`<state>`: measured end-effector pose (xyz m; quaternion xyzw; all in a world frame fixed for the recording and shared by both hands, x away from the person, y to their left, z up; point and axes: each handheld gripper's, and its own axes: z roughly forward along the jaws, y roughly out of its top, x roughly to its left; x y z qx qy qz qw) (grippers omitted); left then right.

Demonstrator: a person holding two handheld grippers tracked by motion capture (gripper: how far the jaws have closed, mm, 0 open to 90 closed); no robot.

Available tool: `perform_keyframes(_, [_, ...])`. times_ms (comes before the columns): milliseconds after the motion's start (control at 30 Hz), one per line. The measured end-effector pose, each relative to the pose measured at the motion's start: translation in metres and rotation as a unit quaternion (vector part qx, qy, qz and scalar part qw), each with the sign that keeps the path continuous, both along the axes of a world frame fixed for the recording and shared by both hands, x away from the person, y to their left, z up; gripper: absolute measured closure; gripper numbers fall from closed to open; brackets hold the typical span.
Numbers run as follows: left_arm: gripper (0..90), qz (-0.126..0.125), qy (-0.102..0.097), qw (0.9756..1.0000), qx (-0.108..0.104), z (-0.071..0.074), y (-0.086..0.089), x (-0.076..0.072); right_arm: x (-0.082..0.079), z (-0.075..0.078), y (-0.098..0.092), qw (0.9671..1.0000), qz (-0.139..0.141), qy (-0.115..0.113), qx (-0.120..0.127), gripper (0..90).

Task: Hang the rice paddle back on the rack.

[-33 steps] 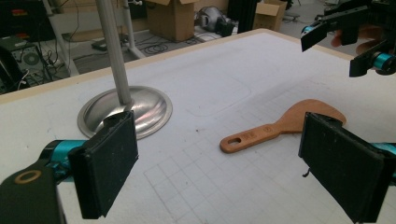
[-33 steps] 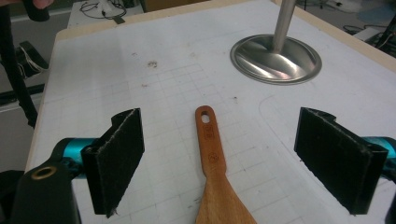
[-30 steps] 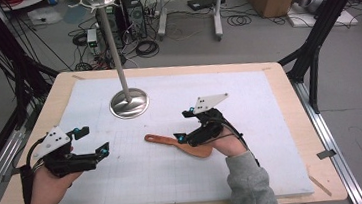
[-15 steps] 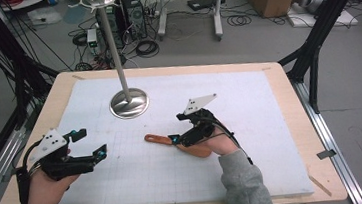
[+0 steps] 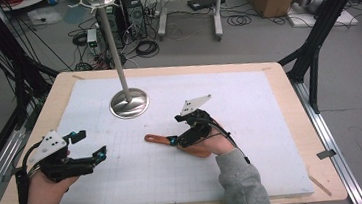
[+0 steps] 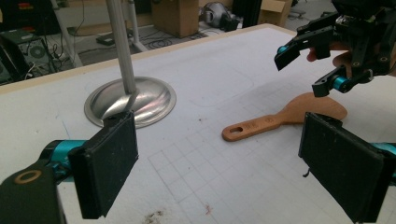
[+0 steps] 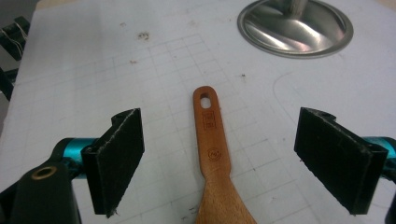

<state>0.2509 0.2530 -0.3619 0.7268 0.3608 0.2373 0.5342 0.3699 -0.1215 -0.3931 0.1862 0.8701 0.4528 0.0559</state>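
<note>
A wooden spatula (image 5: pixel 160 140) lies flat on the white gridded mat, handle pointing left toward the table's middle. In the right gripper view its handle (image 7: pixel 211 135) runs up between my two jaws, which stand wide apart on either side of it. My right gripper (image 5: pixel 176 139) hovers open over the spatula's blade end. The left gripper (image 5: pixel 88 145) is open above the mat at the near left, with nothing between its pads. From the left gripper view the spatula (image 6: pixel 280 117) lies ahead to the right, under the right gripper (image 6: pixel 303 65).
A metal stand with a round domed base (image 5: pixel 129 103) and tall pole (image 5: pixel 112 43) rises at the mat's back left. The wooden table rim (image 5: pixel 289 101) frames the mat. Cables, boxes and frame legs lie on the floor beyond.
The right gripper has shifted slightly left and lower along the spatula. The left gripper has drifted a little toward the near left. The spatula has not moved.
</note>
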Motion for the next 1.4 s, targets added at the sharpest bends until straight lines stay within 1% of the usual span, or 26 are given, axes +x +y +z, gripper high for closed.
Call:
perform_keyframes(67, [12.2, 0.0, 0.0, 1.0, 0.001, 0.0, 0.0, -0.001, 0.001, -0.002, 0.002, 1.0, 0.0, 0.004, -0.003, 15.0])
perform_keyframes(100, [12.2, 0.002, 0.0, 1.0, 0.001, -0.001, 0.001, -0.002, 0.003, -0.003, 0.004, 1.0, 0.005, 0.004, -0.007, 15.0])
perform_keyframes(200, [12.2, 0.003, 0.003, 1.0, 0.005, -0.002, 0.002, -0.003, 0.004, -0.005, 0.006, 0.9999, 0.003, 0.006, -0.009, 15.0])
perform_keyframes(300, [12.2, 0.002, 0.005, 1.0, 0.003, -0.001, 0.001, -0.005, 0.006, -0.007, 0.009, 0.9999, 0.006, 0.004, -0.014, 15.0])
perform_keyframes(400, [12.2, -0.002, 0.0, 1.0, 0.003, 0.0, -0.001, -0.008, 0.008, -0.009, 0.011, 0.9997, 0.009, 0.001, -0.021, 15.0])
perform_keyframes(433, [12.2, -0.004, 0.0, 1.0, 0.004, 0.001, -0.002, -0.008, 0.009, -0.009, 0.011, 0.9997, 0.009, -0.004, -0.023, 15.0])
perform_keyframes(467, [12.2, -0.004, 0.0, 1.0, 0.004, 0.001, -0.002, -0.009, 0.008, -0.01, 0.011, 0.9997, 0.008, -0.001, -0.025, 15.0])
perform_keyframes(600, [12.2, -0.003, 0.004, 1.0, 0.008, -0.001, -0.002, -0.009, 0.01, -0.012, 0.013, 0.9994, 0.014, -0.005, -0.033, 15.0])
perform_keyframes(767, [12.3, -0.003, 0.006, 1.0, 0.006, -0.002, -0.003, -0.008, 0.011, -0.017, 0.016, 0.9988, 0.019, -0.006, -0.044, 15.0])
perform_keyframes(967, [12.3, -0.002, 0.01, 0.9999, 0.009, -0.005, -0.002, -0.008, 0.012, -0.022, 0.02, 0.998, 0.023, 0.002, -0.059, 15.2])
perform_keyframes(1400, [12.5, 0.007, 0.016, 0.9997, 0.014, -0.008, 0.003, -0.012, 0.015, -0.029, 0.031, 0.9967, 0.036, -0.001, -0.073, 15.9])
